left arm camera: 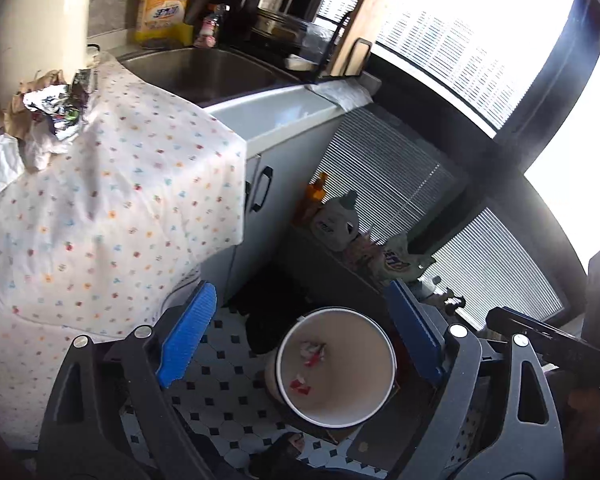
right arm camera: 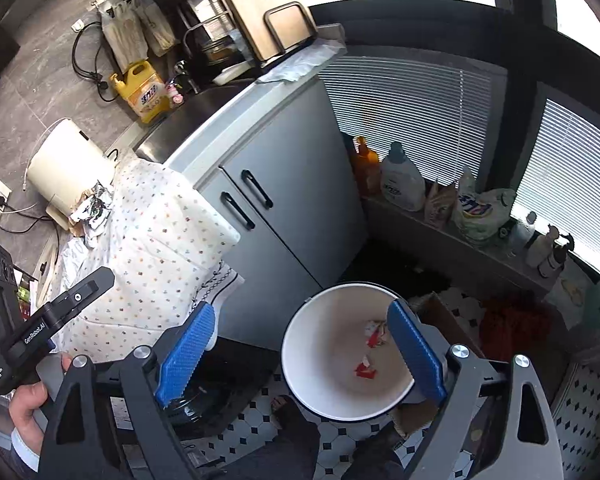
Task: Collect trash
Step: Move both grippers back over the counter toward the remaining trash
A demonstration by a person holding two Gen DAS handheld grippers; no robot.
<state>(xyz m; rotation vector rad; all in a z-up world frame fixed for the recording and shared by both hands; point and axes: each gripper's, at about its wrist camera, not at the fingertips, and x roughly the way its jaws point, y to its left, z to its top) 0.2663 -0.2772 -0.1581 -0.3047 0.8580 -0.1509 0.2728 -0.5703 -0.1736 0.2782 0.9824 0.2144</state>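
A white round bin [left arm camera: 336, 368] stands on the tiled floor; it also shows in the right wrist view [right arm camera: 340, 364]. Red-and-white scraps [left arm camera: 312, 354] [right arm camera: 374, 338] lie at its bottom. My left gripper [left arm camera: 300, 352] is open and empty, held above the bin. My right gripper [right arm camera: 304, 356] is open and empty, also above the bin. A heap of crumpled foil and paper trash [left arm camera: 52, 112] [right arm camera: 94, 210] lies on the dotted tablecloth [left arm camera: 112, 208] [right arm camera: 160, 240], far from both grippers.
A grey cabinet [right arm camera: 284, 208] with a steel sink [left arm camera: 204, 68] stands behind the bin. A yellow detergent jug [left arm camera: 164, 8], a white appliance [right arm camera: 68, 164] and bottles on the window ledge [right arm camera: 404, 180] are around. A cardboard box [right arm camera: 440, 312] sits by the bin.
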